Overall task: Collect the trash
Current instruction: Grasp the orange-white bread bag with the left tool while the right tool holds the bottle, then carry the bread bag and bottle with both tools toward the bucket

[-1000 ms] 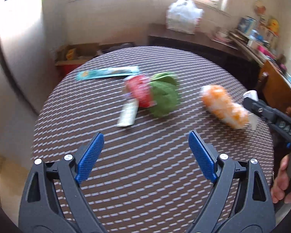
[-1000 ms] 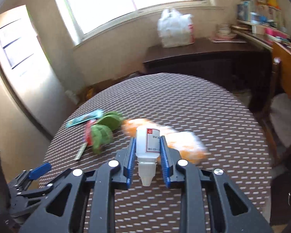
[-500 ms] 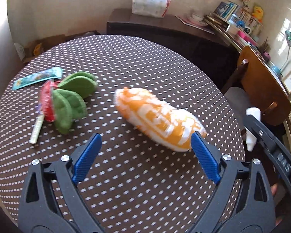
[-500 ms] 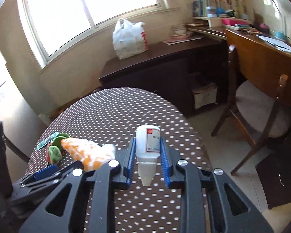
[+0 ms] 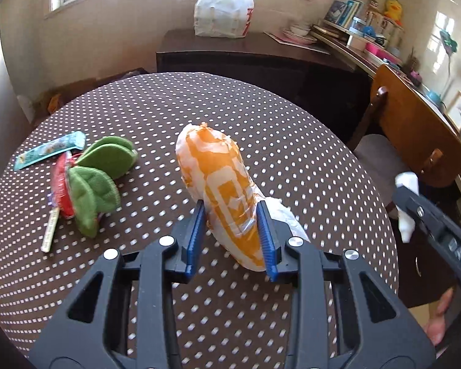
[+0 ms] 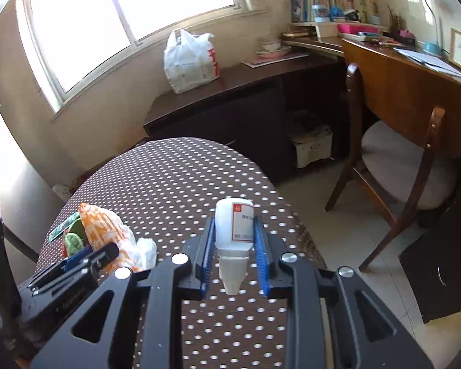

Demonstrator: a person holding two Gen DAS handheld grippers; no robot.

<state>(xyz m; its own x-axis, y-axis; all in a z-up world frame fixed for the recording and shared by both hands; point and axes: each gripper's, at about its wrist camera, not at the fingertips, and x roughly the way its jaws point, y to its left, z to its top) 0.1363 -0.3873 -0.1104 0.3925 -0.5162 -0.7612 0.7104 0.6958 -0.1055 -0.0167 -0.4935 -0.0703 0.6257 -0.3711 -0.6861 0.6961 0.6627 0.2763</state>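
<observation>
My left gripper (image 5: 232, 230) has just been closing and its fingers now pinch the orange-and-white bag (image 5: 221, 190) on the table (image 5: 292, 160); the bag's print is unreadable. My right gripper (image 6: 234, 252) clamps a white bottle (image 6: 233, 230) upside down, its red-marked label too small to read.

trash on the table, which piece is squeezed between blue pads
The orange-and-white plastic bag, clamped in the left hand-held gripper. The teal wrapper and red wrapper lie untouched at the left.

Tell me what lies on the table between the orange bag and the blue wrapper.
The green felt pieces with a red wrapper lie there, seen in the left wrist view.
</observation>
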